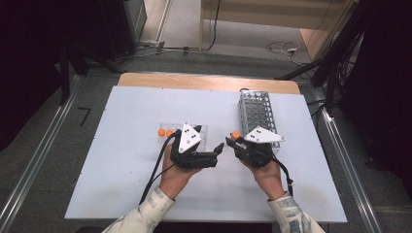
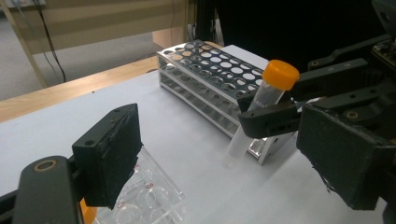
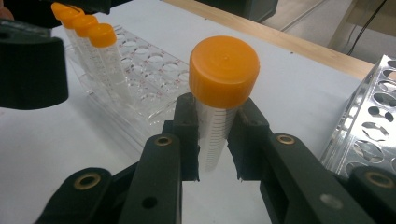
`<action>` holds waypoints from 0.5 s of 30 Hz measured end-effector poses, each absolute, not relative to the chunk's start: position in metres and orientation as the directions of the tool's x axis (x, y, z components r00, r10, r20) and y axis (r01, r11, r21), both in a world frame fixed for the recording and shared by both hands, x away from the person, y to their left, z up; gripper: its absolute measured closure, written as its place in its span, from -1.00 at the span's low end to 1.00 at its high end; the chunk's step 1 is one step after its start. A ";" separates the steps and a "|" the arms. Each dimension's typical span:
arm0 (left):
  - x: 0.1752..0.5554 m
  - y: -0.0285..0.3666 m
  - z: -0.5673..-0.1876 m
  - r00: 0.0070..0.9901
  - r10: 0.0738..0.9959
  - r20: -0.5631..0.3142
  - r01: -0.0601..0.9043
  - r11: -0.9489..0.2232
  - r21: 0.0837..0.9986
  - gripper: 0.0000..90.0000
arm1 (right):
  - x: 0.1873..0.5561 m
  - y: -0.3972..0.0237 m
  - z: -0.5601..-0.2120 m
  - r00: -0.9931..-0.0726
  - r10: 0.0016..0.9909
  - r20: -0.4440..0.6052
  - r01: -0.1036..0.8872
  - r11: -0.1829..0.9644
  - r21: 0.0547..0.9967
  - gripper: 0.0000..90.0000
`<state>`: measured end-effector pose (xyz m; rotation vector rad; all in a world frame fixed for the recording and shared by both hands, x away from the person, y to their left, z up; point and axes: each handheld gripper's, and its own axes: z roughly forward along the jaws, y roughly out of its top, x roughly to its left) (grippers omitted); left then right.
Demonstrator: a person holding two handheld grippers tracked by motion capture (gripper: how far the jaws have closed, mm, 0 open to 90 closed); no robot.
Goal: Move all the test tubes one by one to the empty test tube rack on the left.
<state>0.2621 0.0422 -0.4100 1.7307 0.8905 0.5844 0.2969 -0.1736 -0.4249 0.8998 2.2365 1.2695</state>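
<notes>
Right hand-held gripper [image 3: 217, 140] clamped on a clear graduated tube [image 3: 215, 128] just under its orange cap [image 3: 224, 70], pads pressing both sides of the tube body. Tube stands roughly upright, slightly tilted; in the left gripper view its lower end [image 2: 233, 151] sits on or just above the white worktop [image 2: 187, 140], can't tell which, right beside the near end of the metal rack [image 2: 210, 70]. Left hand-held gripper [image 2: 224, 158] is wide open with nothing between the jaws, pointed toward the held tube from the side, apart from it. Clear plastic rack [image 3: 140, 88] lies on the worktop under and behind the left hand-held gripper; in the right gripper view it carries a row of orange-capped tubes [image 3: 88, 42] upright at its far side, other wells vacant. High view: both hands at mid-worktop, left hand-held gripper [image 1: 216, 150] and right hand-held gripper [image 1: 233, 143] nose to nose, close but not touching, held tube's orange cap [image 1: 235, 135] between them; metal rack [image 1: 257, 114] lies lengthwise behind the right hand, clear plastic rack [image 1: 204, 131] behind the left with two orange caps [image 1: 165, 132] showing at its left end.
</notes>
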 end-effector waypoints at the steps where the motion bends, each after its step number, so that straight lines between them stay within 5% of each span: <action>1: 0.262 0.042 -0.410 0.603 0.797 -0.038 0.281 -0.168 0.945 -0.67 | 0.297 -0.173 -0.426 -0.706 0.707 -0.039 0.331 0.378 0.865 0.60; 15: 0.265 0.030 -0.412 0.624 0.780 -0.043 0.271 -0.165 0.948 -0.58 | 0.291 -0.163 -0.433 -0.724 0.688 -0.045 0.333 0.406 0.851 0.60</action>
